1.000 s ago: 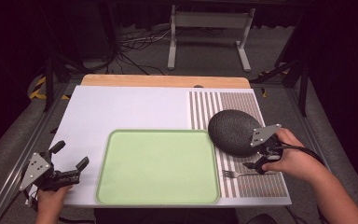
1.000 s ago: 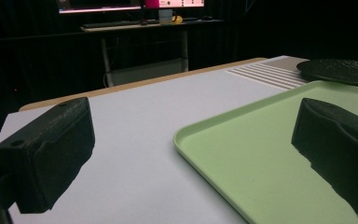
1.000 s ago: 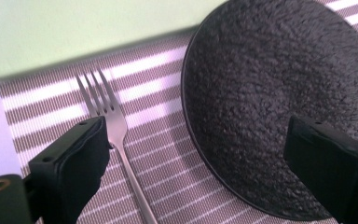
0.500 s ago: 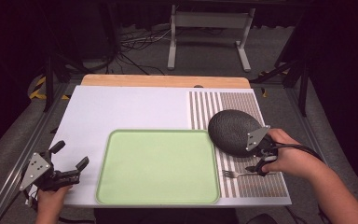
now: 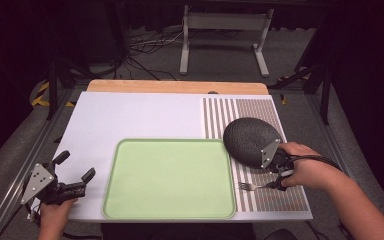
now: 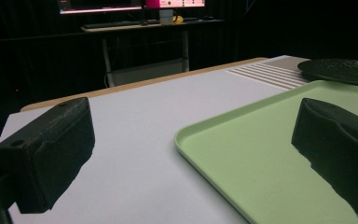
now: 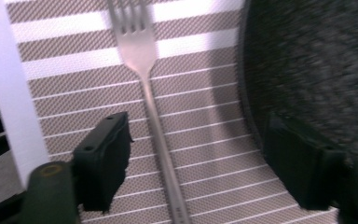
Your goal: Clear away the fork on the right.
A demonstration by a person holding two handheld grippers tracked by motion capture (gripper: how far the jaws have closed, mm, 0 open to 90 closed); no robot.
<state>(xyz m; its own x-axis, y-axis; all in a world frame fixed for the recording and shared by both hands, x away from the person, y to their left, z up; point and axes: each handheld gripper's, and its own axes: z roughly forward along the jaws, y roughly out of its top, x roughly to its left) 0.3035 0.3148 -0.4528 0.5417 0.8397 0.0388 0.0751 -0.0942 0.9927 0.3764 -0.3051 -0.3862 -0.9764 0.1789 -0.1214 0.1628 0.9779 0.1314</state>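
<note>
A silver fork (image 5: pixel 252 187) lies on the striped placemat (image 5: pixel 280 200), tines toward the green tray (image 5: pixel 170 177). My right gripper (image 5: pixel 278 176) is over its handle, beside the dark round plate (image 5: pixel 250 140). In the right gripper view the gripper (image 7: pixel 203 161) is open, and the fork (image 7: pixel 142 60) runs up between the jaws, untouched and nearer the left one. The plate (image 7: pixel 317 60) lies behind the right jaw. My left gripper (image 5: pixel 76 166) rests open at the table's front left, near the tray's left edge. In its own view the gripper (image 6: pixel 193 154) holds nothing, and the tray (image 6: pixel 270 154) lies ahead.
The white table top (image 5: pixel 130 117) stretches behind the tray, with a wooden strip (image 5: pixel 177 86) along its far edge. A metal stand (image 5: pixel 222 30) and cables lie on the floor beyond. The table's front edge is close to both hands.
My right gripper has shifted a little left and toward the front, from beside the plate down over the fork's handle. The left gripper has stayed still.
</note>
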